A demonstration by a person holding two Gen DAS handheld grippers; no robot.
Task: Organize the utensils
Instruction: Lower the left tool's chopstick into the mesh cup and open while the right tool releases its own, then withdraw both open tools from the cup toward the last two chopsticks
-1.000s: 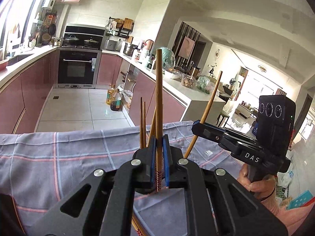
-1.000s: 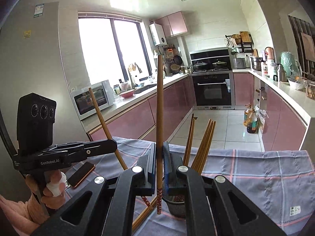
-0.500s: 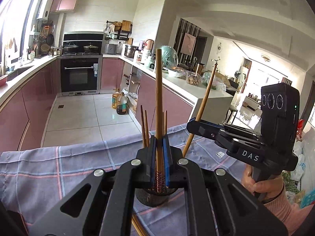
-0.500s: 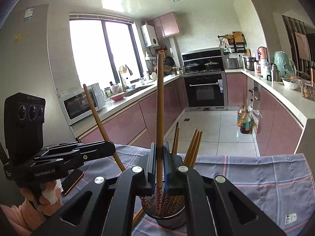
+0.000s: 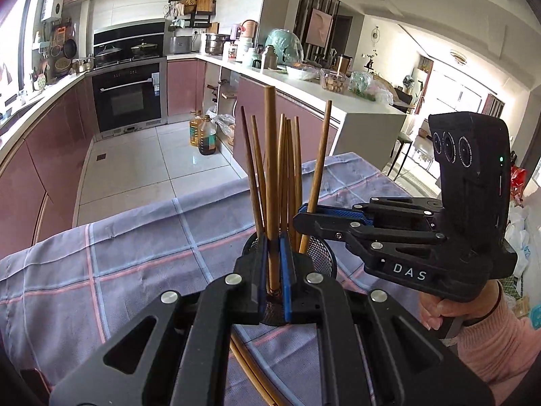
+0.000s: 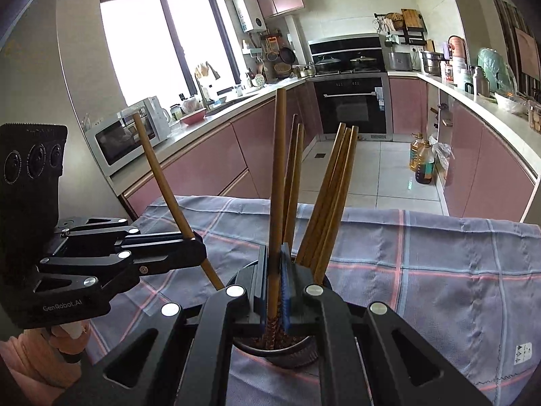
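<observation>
chopsticks [image 5: 270, 182] clamped in both tongs

The black wire-mesh holder [image 6: 280, 355] is lying mostly hidden behind the right gripper [image 6: 274, 291], so the lower ends of the brown wooden chopsticks [image 6: 333, 196] inside it are not showing. In the left wrist view, two loose wooden chopsticks [image 5: 252, 372] on the purple checked cloth [image 5: 135, 253] are running off the bottom edge, partly covered by the left gripper [image 5: 274, 270].

Two wrist cameras, close over one mesh holder [image 5: 323, 257]

Each looks forward along its own fingers, low and near; both share the checked cloth [image 6: 439, 270], the holder's chopsticks [image 6: 333, 199] and the oven [image 5: 130, 96] beyond.
</observation>
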